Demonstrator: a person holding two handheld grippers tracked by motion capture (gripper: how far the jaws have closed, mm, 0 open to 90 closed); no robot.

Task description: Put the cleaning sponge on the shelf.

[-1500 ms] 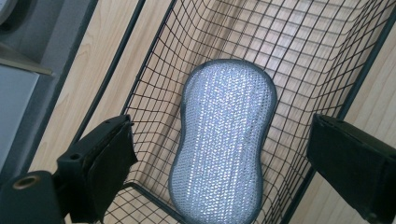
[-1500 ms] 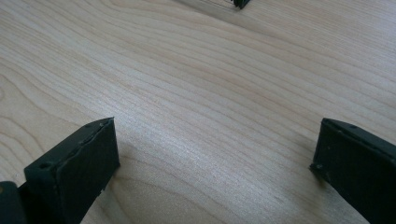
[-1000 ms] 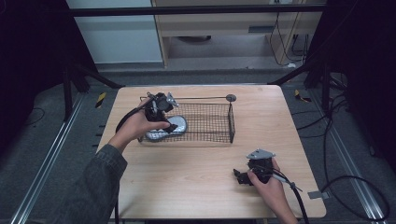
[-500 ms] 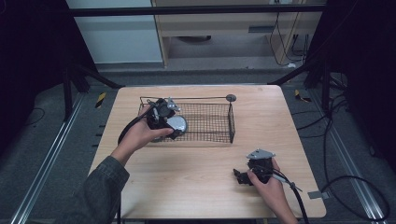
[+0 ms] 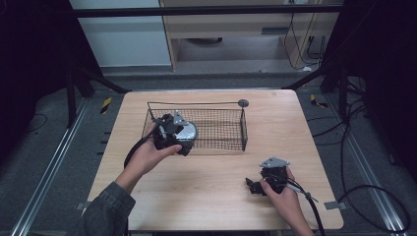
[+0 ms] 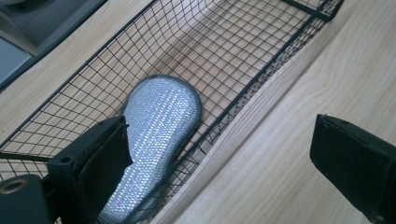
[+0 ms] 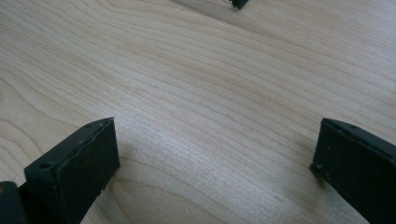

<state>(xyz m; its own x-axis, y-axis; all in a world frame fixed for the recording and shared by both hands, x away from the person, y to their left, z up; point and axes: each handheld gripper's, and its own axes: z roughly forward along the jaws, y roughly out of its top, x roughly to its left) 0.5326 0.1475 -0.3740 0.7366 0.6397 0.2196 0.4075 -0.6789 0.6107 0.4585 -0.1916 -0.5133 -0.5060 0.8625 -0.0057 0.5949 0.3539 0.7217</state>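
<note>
A round, flat disc of silvery fine mesh with a dark rim (image 5: 187, 132) lies on the floor of a black wire basket (image 5: 223, 129) at the basket's left end, on a pale wooden table (image 5: 206, 196). The left gripper (image 5: 173, 140) hangs at the basket's near-left corner, its jaws wide apart and clamped on nothing. Its own camera shows what the high view cannot: one jaw sits inside the basket over the disc's (image 6: 156, 135) near edge while the other is outside, above bare wood, so the basket's (image 6: 261, 74) near wall runs between them. The right gripper (image 5: 255, 186) rests low near the table's front right, well apart from the basket, jaws also spread and empty. In the right gripper view a basket corner (image 7: 239, 3) shows at the top edge. A small grey round knob (image 5: 243, 103) sits at the basket's far right corner.
</note>
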